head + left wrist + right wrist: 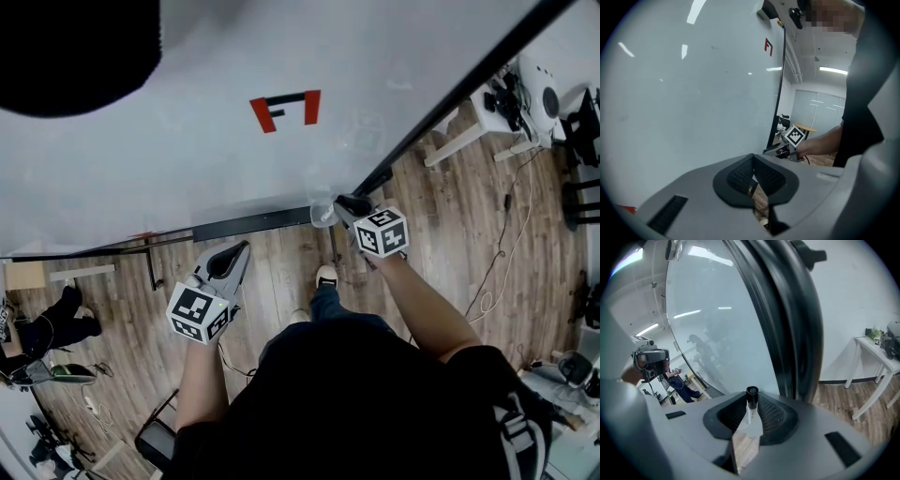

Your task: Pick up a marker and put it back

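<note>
A marker (751, 399) with a black cap and white body stands upright between my right gripper's (751, 412) pads, which press on it from both sides. In the head view that right gripper (345, 208) points at a small clear cup (322, 216) at the whiteboard's (281, 178) lower right corner; the marker itself is too small to make out there. My left gripper (239, 253) hangs lower left, short of the board's bottom rail. It is shut, and its pads (740, 174) meet with nothing between them.
The whiteboard carries a red mark (286, 110) and has a black frame (450, 103) on its right edge. A white table (487, 122) with gear stands to the right. Cables (497, 272) lie on the wood floor. Another person (47, 328) crouches at far left.
</note>
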Demonstrator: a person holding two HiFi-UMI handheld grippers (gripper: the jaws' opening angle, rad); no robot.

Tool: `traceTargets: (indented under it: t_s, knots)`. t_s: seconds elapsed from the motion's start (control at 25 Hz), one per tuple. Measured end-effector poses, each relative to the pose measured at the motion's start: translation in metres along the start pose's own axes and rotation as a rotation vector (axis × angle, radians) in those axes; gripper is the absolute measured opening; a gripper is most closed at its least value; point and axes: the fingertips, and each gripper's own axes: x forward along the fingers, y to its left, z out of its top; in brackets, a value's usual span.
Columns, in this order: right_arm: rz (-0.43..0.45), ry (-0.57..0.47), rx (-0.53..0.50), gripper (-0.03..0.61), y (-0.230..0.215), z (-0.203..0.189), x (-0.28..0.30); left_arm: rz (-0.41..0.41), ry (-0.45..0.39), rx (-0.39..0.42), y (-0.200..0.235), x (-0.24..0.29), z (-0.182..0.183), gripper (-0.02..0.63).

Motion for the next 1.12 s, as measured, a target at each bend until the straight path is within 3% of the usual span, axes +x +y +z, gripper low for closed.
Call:
traceTargets:
  t_s: [0.48,1.12]
  knots:
    - [-0.019,-0.085,-0.058,0.067,0.015,0.034,-0.035,-0.015,-0.035,0.041,-0.010,-0.006,0.017,0.011]
    - [-0.064,-0.243,-0.097,0.066,0.040,0.074,-0.124,-0.067,-0.079,0.127,-0.038,-0.012,0.048,0.011]
